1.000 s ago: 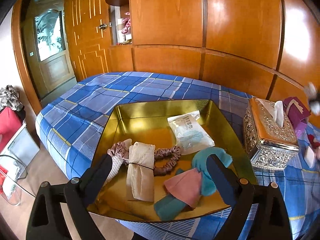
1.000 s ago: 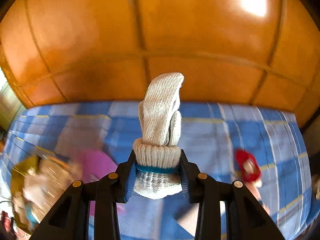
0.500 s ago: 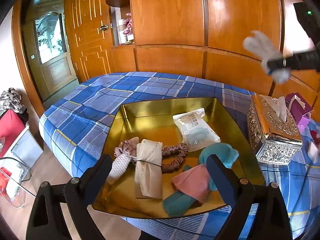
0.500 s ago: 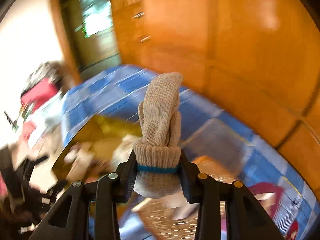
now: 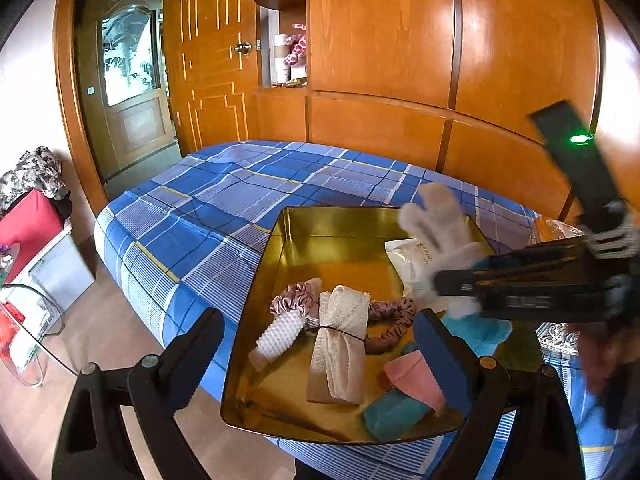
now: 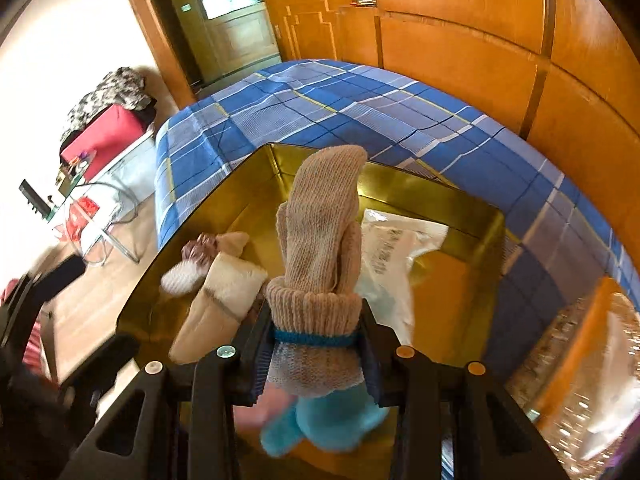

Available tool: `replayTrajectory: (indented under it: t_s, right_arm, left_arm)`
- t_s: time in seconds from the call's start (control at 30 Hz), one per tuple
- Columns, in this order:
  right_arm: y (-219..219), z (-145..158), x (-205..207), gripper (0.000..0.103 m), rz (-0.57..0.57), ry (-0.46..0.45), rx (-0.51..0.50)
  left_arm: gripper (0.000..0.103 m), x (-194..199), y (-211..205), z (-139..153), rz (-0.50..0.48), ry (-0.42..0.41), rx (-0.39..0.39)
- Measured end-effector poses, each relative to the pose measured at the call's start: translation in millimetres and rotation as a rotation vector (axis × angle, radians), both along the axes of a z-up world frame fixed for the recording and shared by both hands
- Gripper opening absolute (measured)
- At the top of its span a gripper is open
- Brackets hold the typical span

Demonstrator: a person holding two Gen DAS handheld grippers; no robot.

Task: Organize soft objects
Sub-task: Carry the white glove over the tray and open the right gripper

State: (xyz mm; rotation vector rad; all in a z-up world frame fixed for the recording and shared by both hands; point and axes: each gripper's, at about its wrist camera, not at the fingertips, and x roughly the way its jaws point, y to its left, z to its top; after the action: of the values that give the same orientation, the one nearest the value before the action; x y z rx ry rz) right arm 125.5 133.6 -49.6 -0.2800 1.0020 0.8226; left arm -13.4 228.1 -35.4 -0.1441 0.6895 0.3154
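1. A shallow gold metal tray lies on a bed with a blue plaid sheet, backed by orange wooden wall panels.
2. In the tray lie a clear plastic packet, a mauve satin scrunchie, a cream mesh bundle tied with a dark band, a white nubbly roll, and teal and pink cloths.
3. An ornate silver tissue box stands just beside the tray.
4. The right gripper pinches a rolled beige knit glove with a blue cuff band at its cuff, over the tray.
5. The glove's long axis runs along the fingers, fingertips pointing away from the gripper, toward the tray's far wall.
6. The left gripper hangs spread wide and empty over the tray's near edge.
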Motion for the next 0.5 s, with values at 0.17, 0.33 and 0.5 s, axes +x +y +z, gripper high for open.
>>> replayTrajectory:
  t_s: [0.17, 0.33, 0.5]
  right_arm:
    - [18.4, -20.8, 7.0, 0.04, -0.031, 0.04, -0.006]
    - [19.5, -28.9, 8.6, 0.043, -0.065, 0.072, -0.008]
    - [8.8, -23.3, 9.0, 0.045, -0.108, 0.076, 0.017]
  left_arm:
    - [0.096, 0.5, 3.3, -2.5, 0.009, 0.007, -0.017]
    - [0.096, 2.3, 5.5, -6.2, 0.012, 0.021, -0.025]
    - [0.096, 3.7, 0.9, -9.1, -0.001, 0.032, -0.014]
